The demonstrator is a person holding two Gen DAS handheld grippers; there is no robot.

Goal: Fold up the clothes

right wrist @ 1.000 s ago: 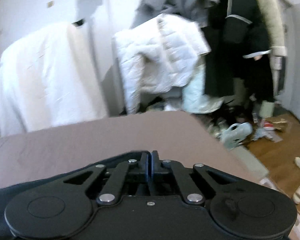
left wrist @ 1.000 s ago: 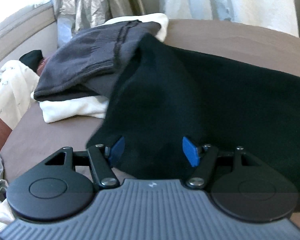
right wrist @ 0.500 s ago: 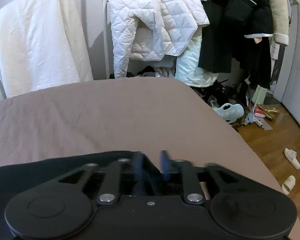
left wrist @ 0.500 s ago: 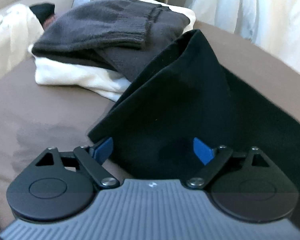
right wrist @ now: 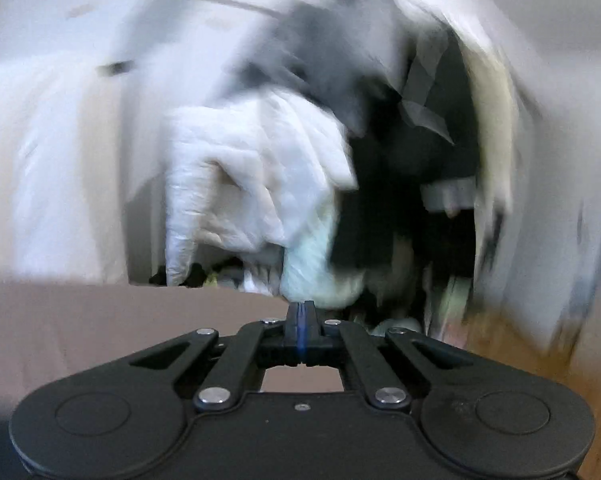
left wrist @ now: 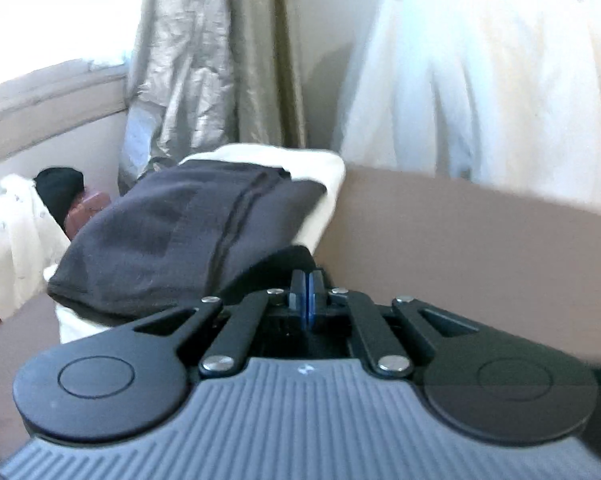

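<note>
left gripper (left wrist: pixel 305 300): was wide open, now pinched on black garment (left wrist: pixel 288 258)
right gripper (right wrist: pixel 300 330): reclosed; grip unclear, pic's blurry

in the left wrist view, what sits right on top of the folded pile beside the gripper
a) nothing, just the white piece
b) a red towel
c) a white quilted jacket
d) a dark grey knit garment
d: a dark grey knit garment lies on top of the folded white piece, on the brown surface just left of the left hand-held gripper.
</note>
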